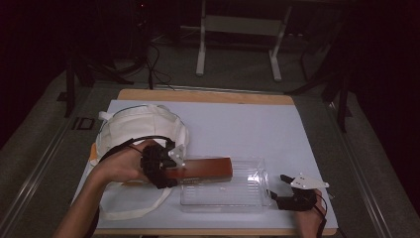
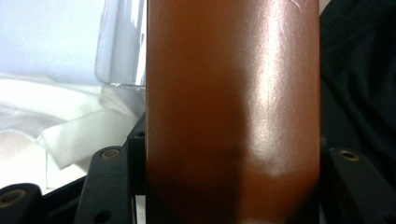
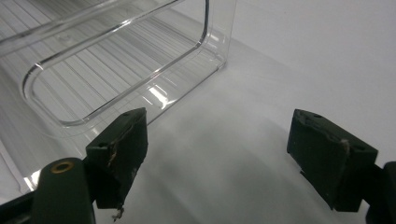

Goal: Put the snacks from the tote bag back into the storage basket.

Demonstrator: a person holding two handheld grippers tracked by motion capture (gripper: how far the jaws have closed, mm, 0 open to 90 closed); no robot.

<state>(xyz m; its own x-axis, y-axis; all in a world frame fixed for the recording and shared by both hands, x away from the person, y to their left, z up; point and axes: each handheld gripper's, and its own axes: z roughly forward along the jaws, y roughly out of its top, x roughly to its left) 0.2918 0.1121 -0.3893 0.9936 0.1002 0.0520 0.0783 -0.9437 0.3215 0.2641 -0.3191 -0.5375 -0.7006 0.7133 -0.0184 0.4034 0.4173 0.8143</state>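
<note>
Left tongs (image 1: 166,171) clamp glossy red-brown flat case (image 1: 200,168) over clear ribbed bin (image 1: 247,196); right tongs (image 1: 275,189) wide open, empty.

Far table (image 1: 237,119): bare, open to passage.
Left side: cloth bag (image 1: 141,131) blocks.
Front centre: clear bin (image 1: 233,191) blocks, brown box (image 1: 205,168) over its left rim.

My left gripper (image 2: 231,186) clamps a glossy brown block (image 2: 231,102) that runs up the middle of the frame between my black jaws. White cloth (image 2: 60,126) lies lower left, a clear plastic container (image 2: 119,46) upper left, dark fabric (image 2: 357,74) right.
</note>
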